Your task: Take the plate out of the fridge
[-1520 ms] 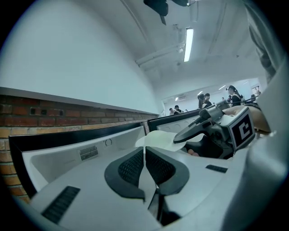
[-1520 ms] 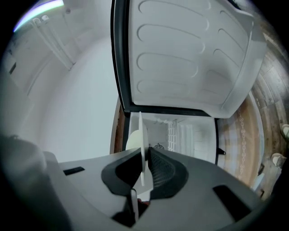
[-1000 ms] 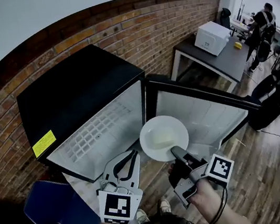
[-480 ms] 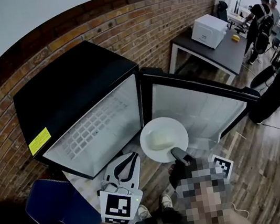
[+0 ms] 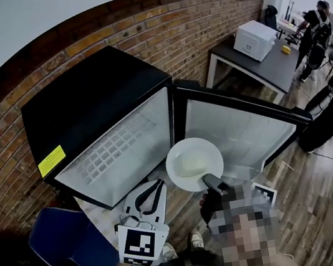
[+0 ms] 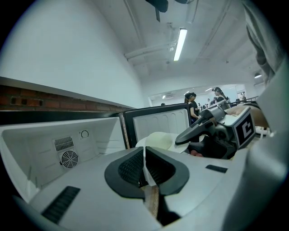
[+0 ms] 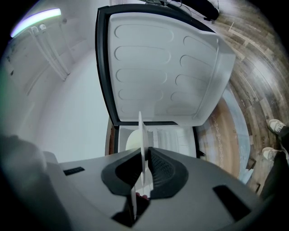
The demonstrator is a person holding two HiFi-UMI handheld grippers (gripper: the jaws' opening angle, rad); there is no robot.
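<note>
Head view: the round white plate (image 5: 193,162) hangs outside the open black fridge (image 5: 87,111), with the right gripper (image 5: 209,181) pinching its rim at 5 o'clock.
Left gripper view: the left gripper (image 6: 145,153) has its jaws together and empty.
Right gripper view: narrow jaws clamp the plate, seen edge-on.

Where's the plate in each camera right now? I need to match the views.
Head view: plate at centre, in front of the open fridge, its near rim gripped by the right tongs.
Left gripper view: middle of the picture, a pale shape in front of the door.
Right gripper view: edge-on, a thin upright white line clamped between the tongs.
Shared landmark: the fridge door, open, white inside.
</note>
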